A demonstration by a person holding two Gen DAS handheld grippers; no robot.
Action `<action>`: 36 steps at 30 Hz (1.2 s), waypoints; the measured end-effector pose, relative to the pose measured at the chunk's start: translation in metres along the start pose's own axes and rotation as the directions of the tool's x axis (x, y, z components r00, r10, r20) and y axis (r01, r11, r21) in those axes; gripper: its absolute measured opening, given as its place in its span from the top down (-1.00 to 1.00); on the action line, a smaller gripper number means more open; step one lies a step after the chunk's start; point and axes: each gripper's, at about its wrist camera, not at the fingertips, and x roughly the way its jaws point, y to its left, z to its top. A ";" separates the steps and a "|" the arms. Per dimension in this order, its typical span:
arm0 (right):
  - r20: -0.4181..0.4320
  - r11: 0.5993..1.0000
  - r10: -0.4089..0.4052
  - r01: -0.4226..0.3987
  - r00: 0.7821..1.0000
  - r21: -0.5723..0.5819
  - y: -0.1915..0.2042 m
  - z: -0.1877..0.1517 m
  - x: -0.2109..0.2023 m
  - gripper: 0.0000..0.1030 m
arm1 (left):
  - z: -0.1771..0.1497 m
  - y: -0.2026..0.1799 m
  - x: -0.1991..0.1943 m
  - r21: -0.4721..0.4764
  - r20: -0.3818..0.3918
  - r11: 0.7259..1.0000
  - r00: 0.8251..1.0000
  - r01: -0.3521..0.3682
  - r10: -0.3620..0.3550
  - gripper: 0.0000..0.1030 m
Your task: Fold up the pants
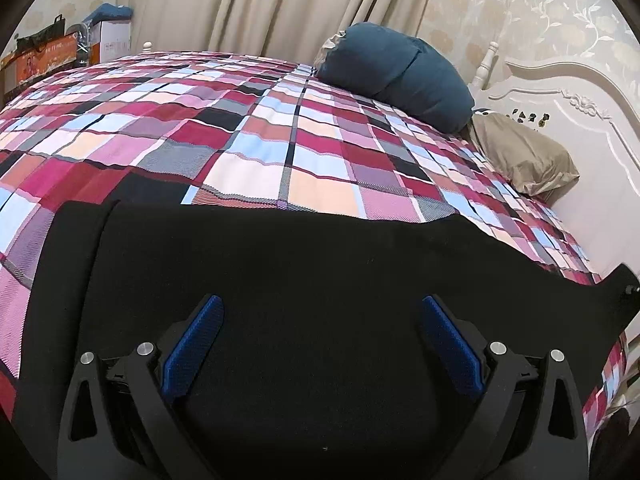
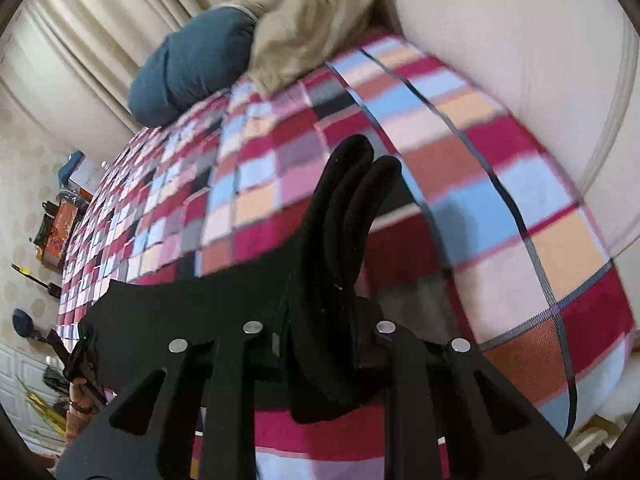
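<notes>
Black pants (image 1: 280, 264) lie flat across the near part of a plaid bedspread (image 1: 240, 128). My left gripper (image 1: 320, 316) is open, its blue pads (image 1: 192, 348) spread wide just above the black cloth, holding nothing. My right gripper (image 2: 320, 340) is shut on a bunched end of the black pants (image 2: 352, 208), whose folds stick up between the fingers. The rest of the pants (image 2: 180, 316) stretch away to the left over the bed. The right gripper also shows as a dark shape (image 1: 626, 292) at the right edge of the left wrist view.
A blue pillow (image 1: 396, 72) and a tan pillow (image 1: 524, 156) lie by the white headboard (image 1: 580, 100). Beige curtains (image 1: 280, 4) hang behind the bed. Boxes and bags (image 1: 60, 52) stand at the far left. The bed edge (image 2: 520, 380) is near my right gripper.
</notes>
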 end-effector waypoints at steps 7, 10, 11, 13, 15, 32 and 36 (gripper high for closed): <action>0.094 0.994 0.006 0.005 0.996 -0.114 0.097 -0.002 -0.025 0.62 | 0.000 0.003 -0.002 -0.014 0.011 1.000 1.000 0.022 -0.022 -0.90; 0.110 0.985 0.030 -0.011 0.993 -0.172 0.142 -0.010 -0.022 0.62 | 0.000 0.004 -0.002 -0.017 0.014 0.999 1.000 0.029 -0.028 -0.90; 0.115 0.981 0.037 -0.014 0.993 -0.195 0.158 -0.013 -0.020 0.62 | 0.000 0.004 -0.002 -0.018 0.015 0.999 0.999 0.031 -0.031 -0.90; 0.109 0.969 0.053 -0.025 0.993 -0.245 0.190 -0.023 -0.013 0.62 | 0.000 0.005 -0.002 -0.022 0.019 0.999 0.999 0.038 -0.037 -0.90; 0.098 0.957 0.059 -0.029 0.993 -0.289 0.217 -0.034 -0.003 0.62 | 0.000 0.006 -0.003 -0.027 0.023 0.999 0.999 0.046 -0.046 -0.90; -0.042 0.902 0.079 -0.090 0.996 -0.422 0.363 -0.117 0.122 0.62 | -0.001 0.009 -0.004 -0.034 0.030 0.998 0.998 0.060 -0.059 -0.90; -0.059 0.894 0.068 -0.087 0.996 -0.441 0.378 -0.129 0.137 0.62 | -0.001 0.009 -0.004 -0.034 0.030 0.998 0.998 0.060 -0.059 -0.90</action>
